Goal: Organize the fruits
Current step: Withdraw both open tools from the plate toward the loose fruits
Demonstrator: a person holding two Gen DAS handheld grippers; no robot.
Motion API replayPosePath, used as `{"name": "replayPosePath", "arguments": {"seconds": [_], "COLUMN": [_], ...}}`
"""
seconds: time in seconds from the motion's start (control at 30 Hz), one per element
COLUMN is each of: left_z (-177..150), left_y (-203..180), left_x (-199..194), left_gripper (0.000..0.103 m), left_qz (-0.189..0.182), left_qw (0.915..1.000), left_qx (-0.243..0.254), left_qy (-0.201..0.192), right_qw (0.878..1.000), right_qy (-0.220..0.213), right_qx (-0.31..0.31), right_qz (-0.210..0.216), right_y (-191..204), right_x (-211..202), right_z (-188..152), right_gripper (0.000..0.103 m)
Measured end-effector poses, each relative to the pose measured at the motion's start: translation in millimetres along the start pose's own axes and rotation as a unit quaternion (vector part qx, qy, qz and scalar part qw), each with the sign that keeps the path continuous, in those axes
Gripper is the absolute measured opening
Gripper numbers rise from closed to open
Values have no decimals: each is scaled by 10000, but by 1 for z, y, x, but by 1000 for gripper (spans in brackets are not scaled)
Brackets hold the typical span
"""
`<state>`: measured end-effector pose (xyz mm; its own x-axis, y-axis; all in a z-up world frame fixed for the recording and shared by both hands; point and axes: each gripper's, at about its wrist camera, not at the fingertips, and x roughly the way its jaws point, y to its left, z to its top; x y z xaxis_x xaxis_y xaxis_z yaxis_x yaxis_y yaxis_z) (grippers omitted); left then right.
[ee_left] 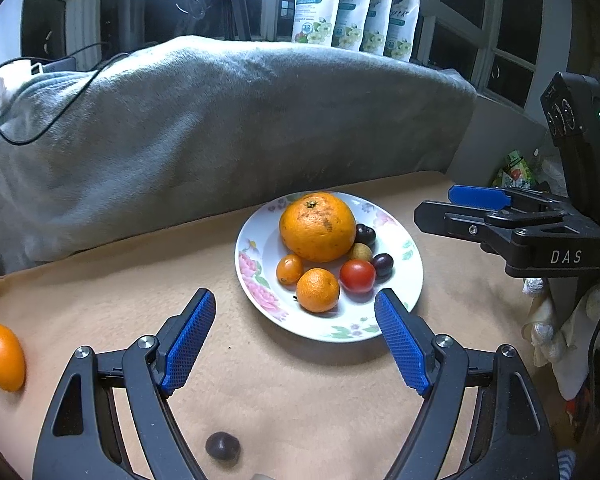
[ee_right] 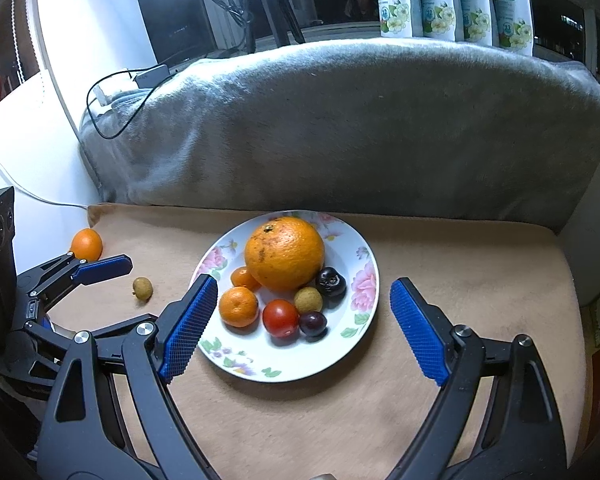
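Biggest risk I see: the plate (ee_right: 364, 344) is already crowded. The big orange (ee_right: 284, 253) hogs the middle, with two small oranges, a red tomato (ee_right: 281, 317), a longan and two dark plums packed against it. Drop another fruit in carelessly and it could knock the little round ones rolling over the rim. The beige cloth over the tabletop (ee_right: 440, 248) looks soft, so a stray fruit probably won't bounce, but it may roll out of reach.

Three fruits look left out, all off to the plate's left: a loose orange (ee_right: 86, 244) near the cloth's edge, a stray longan (ee_right: 143, 289) between it and the plate, and a dark plum (ee_left: 222, 446) just below the left claw's fingers. That plum sits so close under the camera it'd be easy to miss or bump.

Left claw (ee_left: 296, 340) is spread wide, holding nothing, hovering beside the plate's near rim. Right claw (ee_right: 300, 326) is also wide open and empty, poised over the plate with its left finger in front of the rim; can't tell if it touches.
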<state>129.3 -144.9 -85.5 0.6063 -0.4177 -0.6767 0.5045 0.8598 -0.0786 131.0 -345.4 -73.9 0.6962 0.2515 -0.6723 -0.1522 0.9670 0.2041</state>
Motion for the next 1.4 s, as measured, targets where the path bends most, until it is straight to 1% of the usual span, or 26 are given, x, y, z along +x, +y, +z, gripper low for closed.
{"name": "replayPosePath", "arguments": {"seconds": [0.37,0.8,1.1,1.4], "left_z": [-8,-25,-39,-60], "left_y": [2,17,48,90], "left_x": [-26,-51,-68,-75], "left_gripper": [82,82,82,82], "left_qz": [55,192,434,616], "left_qw": [9999,9994,9977,9934], "left_qx": [-28,-152,-449,-953], "left_qy": [-156,-255,-273,-169], "right_qw": [9999,9995,9987,9969], "right_qy": [-120,-150,-118,19], "right_qx": [-69,-176,-293,-444], "right_qz": [68,204,398,644], "right_y": [18,40,59,80], "right_x": [-15,-24,-21,-13], "right_z": [-3,-8,-14,-22], "right_gripper": [91,91,91,91]}}
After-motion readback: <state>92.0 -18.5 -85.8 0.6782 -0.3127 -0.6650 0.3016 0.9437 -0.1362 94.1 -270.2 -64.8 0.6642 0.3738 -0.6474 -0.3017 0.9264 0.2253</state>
